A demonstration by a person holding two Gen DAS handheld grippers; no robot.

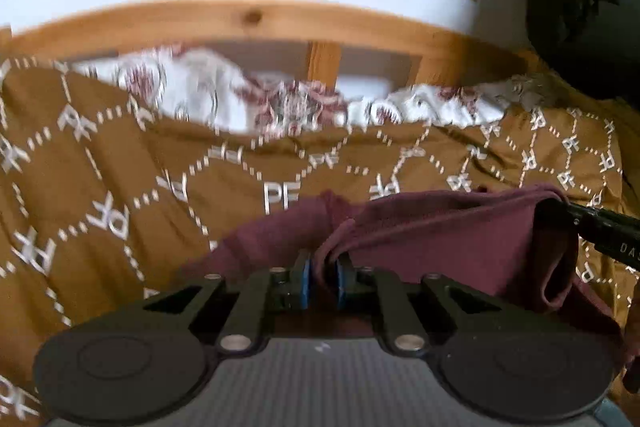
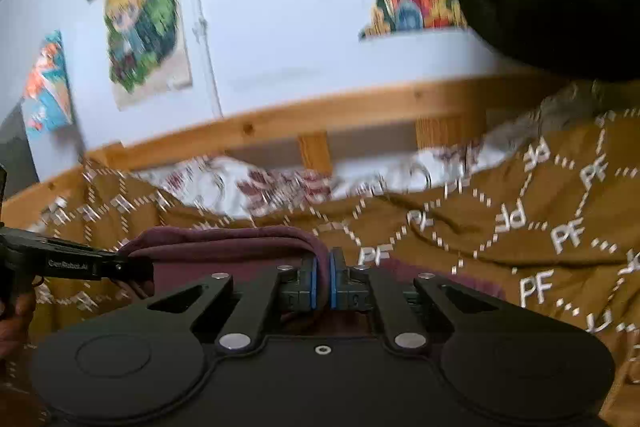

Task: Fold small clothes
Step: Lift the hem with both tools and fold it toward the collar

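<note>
Left wrist view: both grippers, left and right, have jaws clamped on the maroon garment, lifted at 6 o'clock over the bed; folding looks barely underway.

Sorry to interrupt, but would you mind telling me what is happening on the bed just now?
A person is folding a small maroon garment with two handheld tools. The left claw is shut on a bunched edge of it, and the right claw is shut on another edge. The cloth hangs between them, lifted above the brown patterned blanket. Both views are motion-blurred, and the fold is not yet laid down.
</note>
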